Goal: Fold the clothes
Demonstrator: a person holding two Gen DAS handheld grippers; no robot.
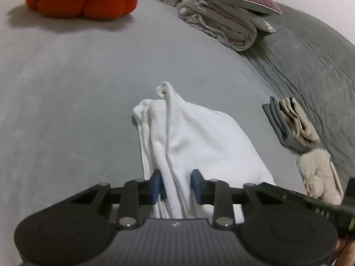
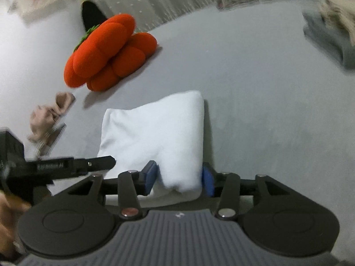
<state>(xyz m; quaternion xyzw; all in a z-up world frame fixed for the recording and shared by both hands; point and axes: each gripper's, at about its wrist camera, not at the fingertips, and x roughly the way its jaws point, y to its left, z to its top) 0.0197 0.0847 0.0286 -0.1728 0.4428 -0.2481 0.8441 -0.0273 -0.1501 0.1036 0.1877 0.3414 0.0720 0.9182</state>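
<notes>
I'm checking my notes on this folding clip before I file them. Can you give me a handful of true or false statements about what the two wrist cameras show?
1. The white garment lies on a grey bed surface. True.
2. The left gripper has white fabric and a drawstring cord between its blue pads. True.
3. The orange plush pumpkin sits on top of the white garment. False: it rests on the bed beyond the garment, apart from it.
4. The right gripper hangs over bare bed with nothing between its fingers. False: a folded edge of the white garment sits between them.
5. A small stack of folded grey and beige cloths lies to the right of the garment in the left wrist view. True.
</notes>
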